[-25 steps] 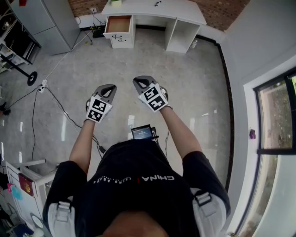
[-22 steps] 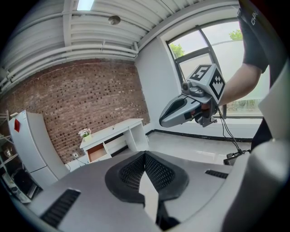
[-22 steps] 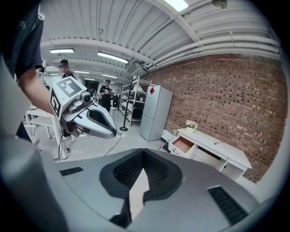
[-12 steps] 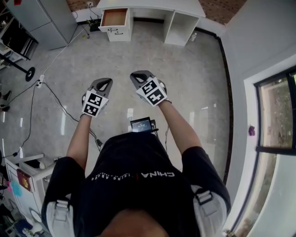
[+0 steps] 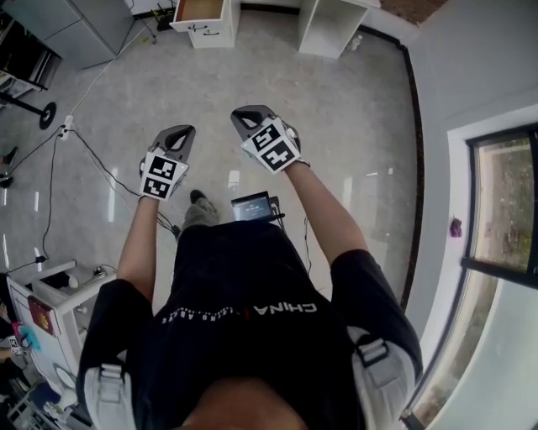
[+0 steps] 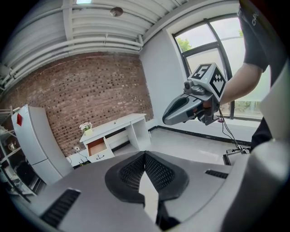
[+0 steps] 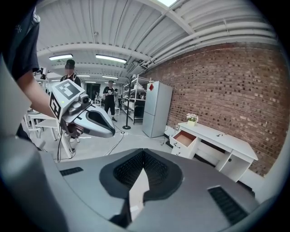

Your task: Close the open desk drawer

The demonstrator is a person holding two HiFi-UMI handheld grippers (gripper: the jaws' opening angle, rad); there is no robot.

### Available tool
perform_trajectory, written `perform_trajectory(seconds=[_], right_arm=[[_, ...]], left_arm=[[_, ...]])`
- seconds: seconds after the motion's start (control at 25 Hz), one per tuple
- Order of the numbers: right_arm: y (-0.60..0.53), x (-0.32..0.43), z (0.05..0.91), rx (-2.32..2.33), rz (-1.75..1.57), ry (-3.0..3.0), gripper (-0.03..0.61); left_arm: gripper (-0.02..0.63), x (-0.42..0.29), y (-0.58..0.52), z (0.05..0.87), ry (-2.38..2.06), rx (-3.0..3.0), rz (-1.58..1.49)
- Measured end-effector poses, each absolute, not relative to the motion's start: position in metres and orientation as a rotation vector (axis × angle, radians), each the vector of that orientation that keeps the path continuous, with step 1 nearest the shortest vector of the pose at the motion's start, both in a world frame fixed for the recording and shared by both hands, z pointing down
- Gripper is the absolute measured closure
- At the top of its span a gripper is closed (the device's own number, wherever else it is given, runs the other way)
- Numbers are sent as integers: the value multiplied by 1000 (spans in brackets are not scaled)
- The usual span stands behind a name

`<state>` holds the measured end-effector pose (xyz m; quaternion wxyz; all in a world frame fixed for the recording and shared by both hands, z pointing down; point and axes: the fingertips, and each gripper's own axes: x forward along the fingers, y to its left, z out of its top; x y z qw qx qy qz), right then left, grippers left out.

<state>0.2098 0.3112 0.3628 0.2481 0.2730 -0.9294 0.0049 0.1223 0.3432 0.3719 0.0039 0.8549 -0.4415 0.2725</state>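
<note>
The white desk stands against a brick wall, far across the floor. Its top drawer is pulled out, showing a brown inside. In the head view the drawer sits at the top edge. The left gripper view has the same drawer small in the distance. My left gripper and right gripper are held side by side at waist height, well short of the desk. Both are shut with nothing between the pads. Each shows in the other's view: the right gripper, the left gripper.
A grey cabinet stands left of the desk, with cables trailing over the floor. A small screen device lies by my feet. A white cart is at lower left, a window at right. People stand by shelving.
I have walked forward: the desk and drawer slid toward the top edge of the head view, and a foot now shows. Both grippers stay shut and side by side.
</note>
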Motion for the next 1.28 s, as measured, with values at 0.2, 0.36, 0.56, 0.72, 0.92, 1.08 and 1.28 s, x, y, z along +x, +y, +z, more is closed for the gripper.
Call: perform_trajectory(seconds=[0.2,0.36,0.56,0.72,0.92,1.08,1.28], right_arm=[[271,188,378,754,41,-2524,563],[229,158,382,757,63,-2537,563],[160,112,381,786,132,-2523,563],[100,78,382,845,173,-2478,563],[55,44,386,905,201,-2447,563],[32,29,404,905,231,-2420,563],[-16,21,420,880,242,-2399,563]], left_arm=[[601,102,300,387,-1350,2688,848],[601,76,249,392,-1317,2714,829],[601,30,172,394,-1254,2735,795],[601,-16,113,388,-1223,2750,783],[601,-65,69,393,-1198,2740,800],[601,-80,43,408,-1160,2731,804],[601,-79,2,423,-1124,2720,818]])
